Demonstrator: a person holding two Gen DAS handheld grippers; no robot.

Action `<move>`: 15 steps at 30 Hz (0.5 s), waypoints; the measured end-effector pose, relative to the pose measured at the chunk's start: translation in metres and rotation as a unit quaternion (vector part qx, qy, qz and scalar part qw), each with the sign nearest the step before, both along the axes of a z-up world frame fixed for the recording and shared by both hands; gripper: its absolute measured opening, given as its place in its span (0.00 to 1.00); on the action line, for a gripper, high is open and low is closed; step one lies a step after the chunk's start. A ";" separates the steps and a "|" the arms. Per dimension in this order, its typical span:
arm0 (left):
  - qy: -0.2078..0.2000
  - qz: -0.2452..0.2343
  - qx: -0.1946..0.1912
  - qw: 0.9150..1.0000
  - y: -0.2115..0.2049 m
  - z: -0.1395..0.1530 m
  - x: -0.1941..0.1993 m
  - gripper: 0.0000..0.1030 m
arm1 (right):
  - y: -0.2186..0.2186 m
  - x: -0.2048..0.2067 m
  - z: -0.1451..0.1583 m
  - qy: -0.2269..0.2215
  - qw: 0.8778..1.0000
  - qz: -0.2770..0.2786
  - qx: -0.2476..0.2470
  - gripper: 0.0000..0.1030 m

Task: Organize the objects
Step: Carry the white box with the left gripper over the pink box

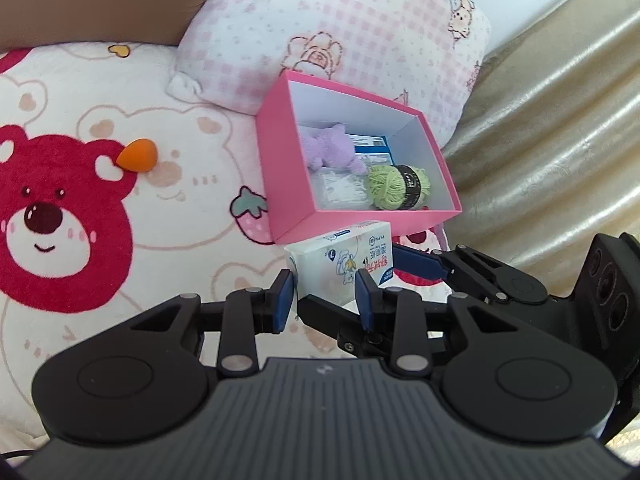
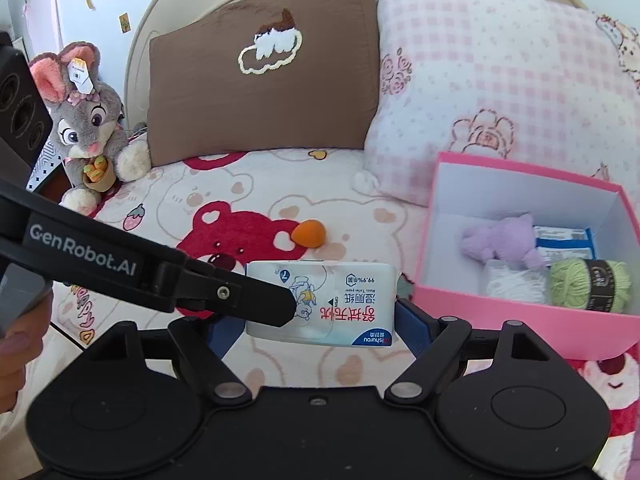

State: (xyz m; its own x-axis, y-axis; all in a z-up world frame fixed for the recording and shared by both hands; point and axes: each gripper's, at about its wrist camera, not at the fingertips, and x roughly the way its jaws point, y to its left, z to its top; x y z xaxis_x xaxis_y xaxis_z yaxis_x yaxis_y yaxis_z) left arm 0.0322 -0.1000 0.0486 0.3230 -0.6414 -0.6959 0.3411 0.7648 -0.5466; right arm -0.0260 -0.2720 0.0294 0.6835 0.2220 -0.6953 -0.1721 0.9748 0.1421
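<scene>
Both grippers are on one item: a white pack of wet wipes (image 2: pixel 320 304), held clear of the bedspread (image 1: pixel 120 260) just in front of the pink box (image 1: pixel 288 204). The right gripper (image 2: pixel 318 320) grips the pack across its length, blue pads pressed to either short end. The left gripper (image 1: pixel 326 300) has its jaws nearly together; from its own camera the pack's near end sits between the blue fingertips (image 1: pixel 285 300), which appear to pinch it (whether both pads actually bear on it cannot be told, as the right gripper's linkage crosses in front).

The pink box stands open on the bed, its far side against the pink checked pillow (image 2: pixel 500 80). Inside lie a purple plush toy (image 2: pixel 504 238), a ball of green yarn (image 2: pixel 588 284) with a black band, a blue and white packet (image 2: pixel 564 240) and a white bundle (image 2: pixel 516 284).

An orange teardrop sponge (image 2: pixel 308 233) lies loose on the red bear print, well apart from the box. A brown pillow (image 2: pixel 260 72) leans on the headboard, and a grey plush rabbit (image 2: pixel 88 120) sits beside it. A person's fingers (image 2: pixel 20 352) show at the left edge of the right wrist view
</scene>
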 end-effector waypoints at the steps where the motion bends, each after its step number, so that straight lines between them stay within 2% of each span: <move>1: 0.000 -0.001 0.000 1.000 -0.003 0.001 0.000 0.30 | -0.001 -0.001 0.002 -0.001 1.000 -0.001 -0.004 0.82; 8: -0.001 -0.017 0.004 1.000 -0.020 0.008 0.001 0.30 | -0.009 -0.006 0.011 -0.002 1.000 -0.013 -0.023 0.83; 15: -0.003 -0.025 0.008 1.000 -0.037 0.013 0.010 0.30 | -0.025 0.002 0.017 0.008 0.999 -0.032 -0.014 0.83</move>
